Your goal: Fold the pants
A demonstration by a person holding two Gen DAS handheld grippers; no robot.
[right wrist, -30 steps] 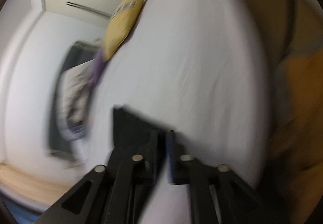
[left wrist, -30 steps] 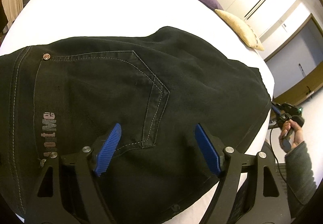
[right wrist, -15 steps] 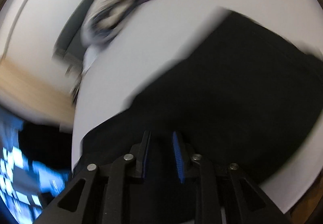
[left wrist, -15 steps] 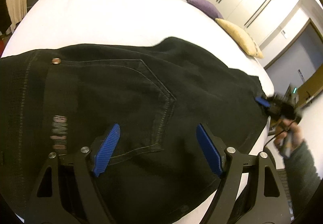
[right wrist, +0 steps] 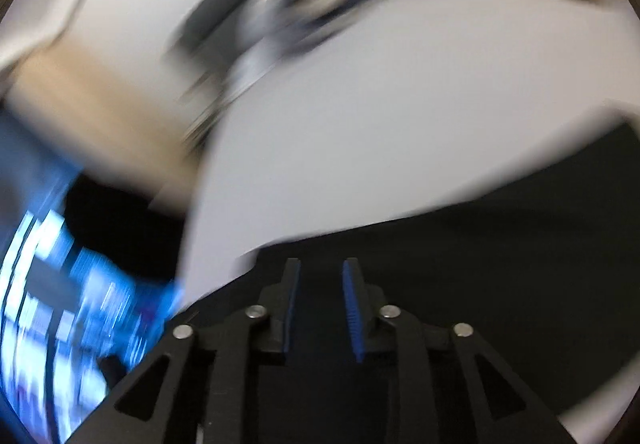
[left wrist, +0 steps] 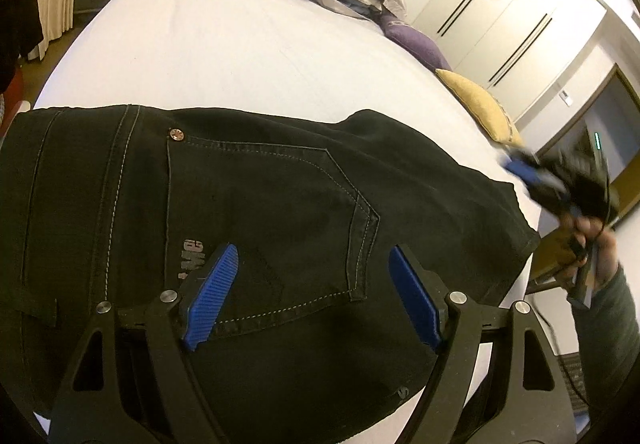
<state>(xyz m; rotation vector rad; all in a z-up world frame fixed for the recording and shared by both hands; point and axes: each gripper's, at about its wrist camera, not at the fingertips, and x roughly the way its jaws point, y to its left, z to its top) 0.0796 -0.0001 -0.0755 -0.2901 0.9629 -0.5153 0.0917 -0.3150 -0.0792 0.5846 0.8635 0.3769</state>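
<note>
The black pants (left wrist: pixel 260 212) lie folded flat on the white bed (left wrist: pixel 224 44), back pocket facing up. The left tongs (left wrist: pixel 314 296) hover above the pocket, spread wide and empty. The right tongs (right wrist: pixel 320 308), blurred, hang above the fabric edge with a narrow gap, gripping nothing.

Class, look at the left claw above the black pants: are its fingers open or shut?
Open. The left claw has its blue pads spread wide over the black pants, gripping no fabric.
</note>
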